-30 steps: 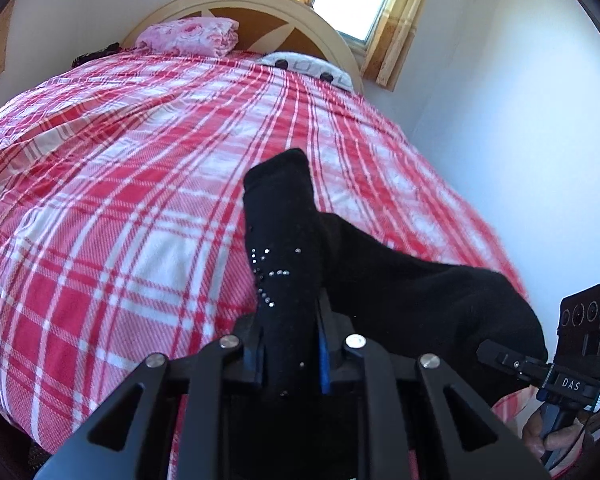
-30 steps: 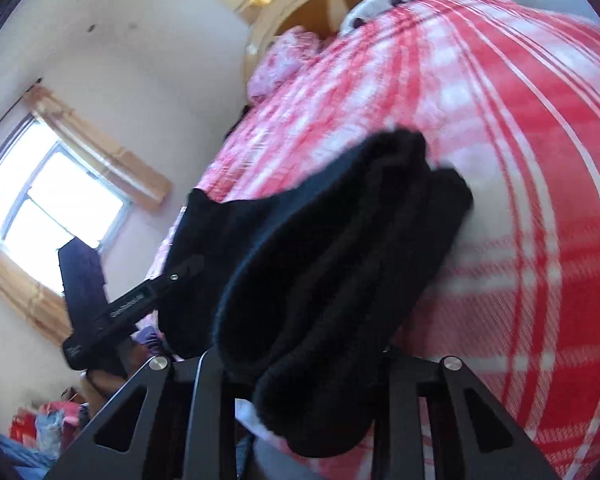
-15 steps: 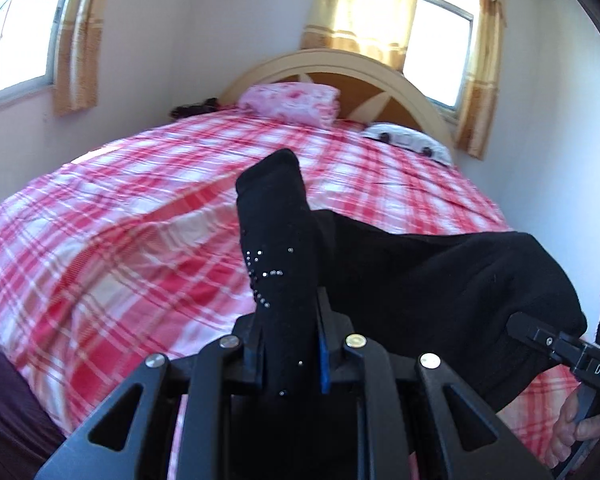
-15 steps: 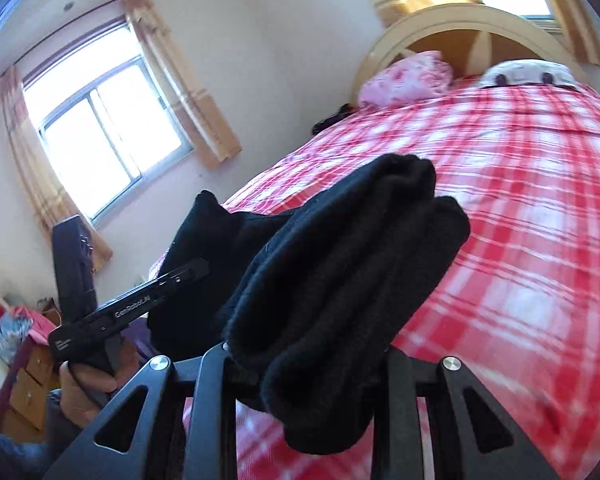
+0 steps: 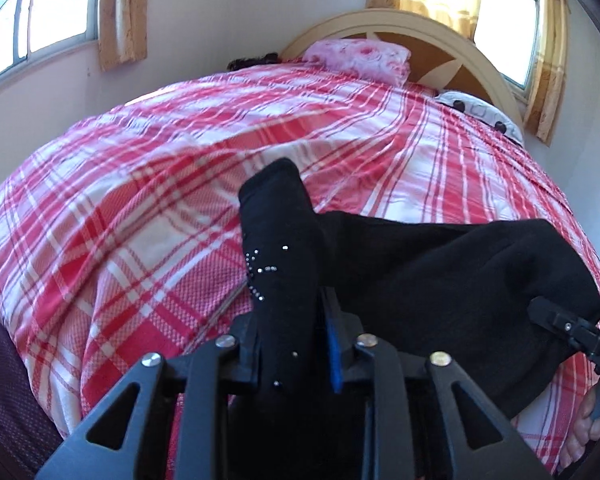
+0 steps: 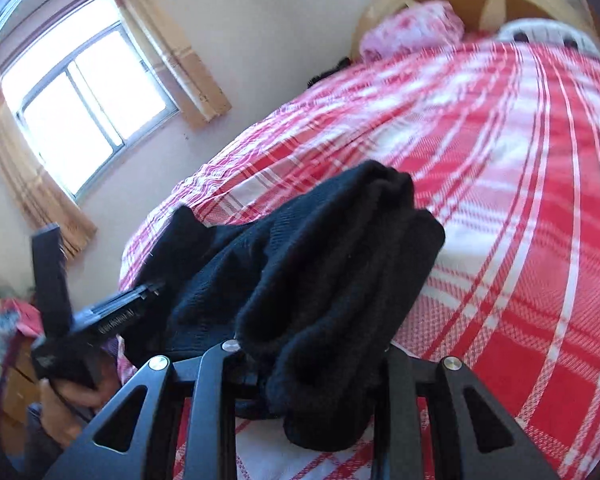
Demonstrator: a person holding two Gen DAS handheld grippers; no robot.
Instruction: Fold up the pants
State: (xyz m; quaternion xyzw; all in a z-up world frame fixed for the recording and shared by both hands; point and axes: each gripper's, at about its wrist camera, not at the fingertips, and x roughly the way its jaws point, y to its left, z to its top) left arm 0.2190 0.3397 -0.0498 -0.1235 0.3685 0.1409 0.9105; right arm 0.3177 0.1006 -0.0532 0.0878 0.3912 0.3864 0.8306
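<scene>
Left gripper (image 5: 296,344): clamped on black pants (image 5: 440,280), lower centre.
Right gripper (image 6: 312,364): clamped on pants' bunched fold, lower centre.

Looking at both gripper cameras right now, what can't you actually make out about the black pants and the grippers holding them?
- Left wrist view: the left gripper fingers' tips are buried in the black rhinestone-dotted pants, so the contact is hidden.
- Right wrist view: the right gripper fingers are covered by bunched cloth.
- Both views: the pants' lower part is cut off by the bottom edge; fold count unclear.
- Right wrist view: the red plaid bedspread is motion-blurred.
</scene>
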